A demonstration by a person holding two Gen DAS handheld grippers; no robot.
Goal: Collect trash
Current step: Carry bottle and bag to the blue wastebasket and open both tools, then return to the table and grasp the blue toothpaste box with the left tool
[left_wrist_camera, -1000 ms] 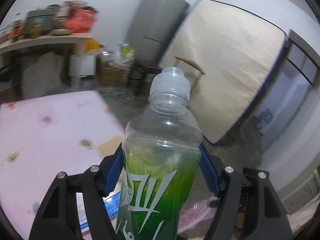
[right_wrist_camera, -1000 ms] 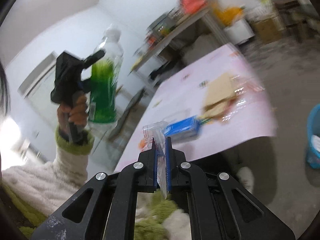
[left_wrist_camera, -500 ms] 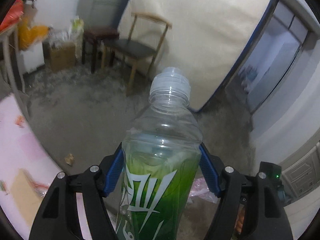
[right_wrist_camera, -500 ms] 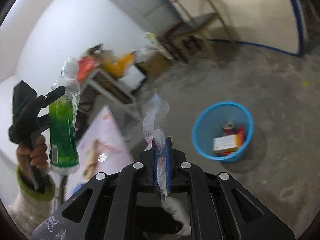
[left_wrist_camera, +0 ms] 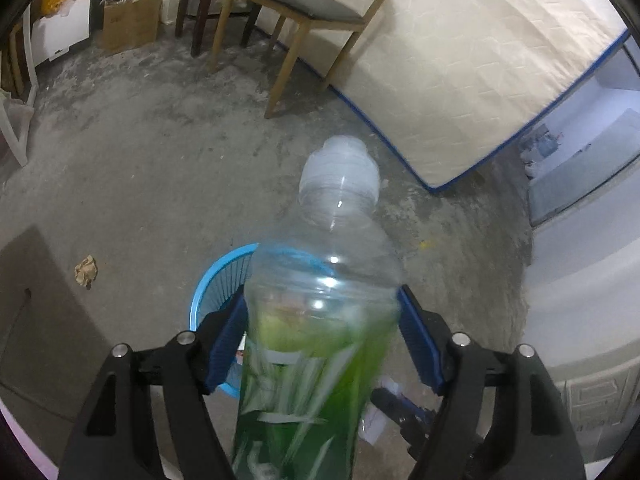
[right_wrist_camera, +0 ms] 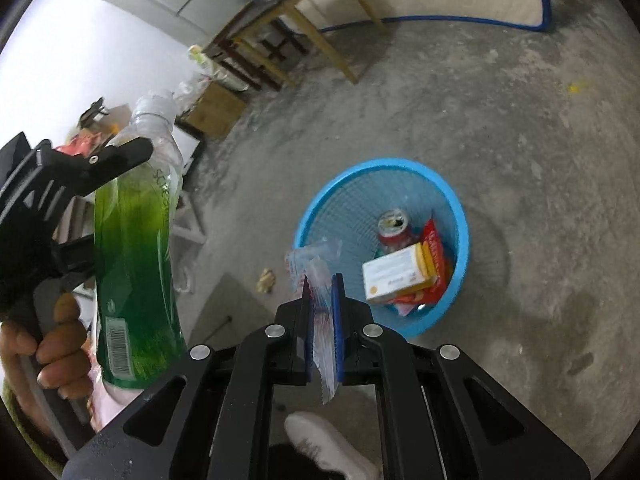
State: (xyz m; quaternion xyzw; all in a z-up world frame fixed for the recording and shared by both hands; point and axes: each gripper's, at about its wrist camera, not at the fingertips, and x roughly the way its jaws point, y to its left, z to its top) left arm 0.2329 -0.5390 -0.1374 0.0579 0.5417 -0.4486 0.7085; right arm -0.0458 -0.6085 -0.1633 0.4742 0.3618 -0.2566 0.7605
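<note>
At far left of the right wrist view, the left hand-held gripper [right_wrist_camera: 120, 184] is held up by a bare hand [right_wrist_camera: 44, 344], its fingers clamped on the sides of a plastic bottle [right_wrist_camera: 134, 264]. Bottle upright, green label, clear neck and cap; blurred in the left wrist view, where its body [left_wrist_camera: 320, 320] fills the gap between both blue pads [left_wrist_camera: 226, 340].

Centre: right hand-held gripper [right_wrist_camera: 322, 320] pinches a thin plastic wrapper [right_wrist_camera: 316, 280], pads nearly together with only the film between them. Wrapper sticks out above the fingertips and hangs below them; its print is hard to read, possibly red and blue.

Right of centre, on the concrete floor [right_wrist_camera: 520, 120]: blue trash basket [right_wrist_camera: 460, 216], well below both grippers. Inside it: a red can [right_wrist_camera: 394, 226], a white and yellow box [right_wrist_camera: 398, 276], a red packet [right_wrist_camera: 436, 256]. In the left wrist view the basket rim [left_wrist_camera: 208, 280] shows just behind the bottle.

Small crumpled scrap [right_wrist_camera: 266, 280] lies on the floor left of the basket. Wooden chair [right_wrist_camera: 288, 12] stands farther back.
</note>
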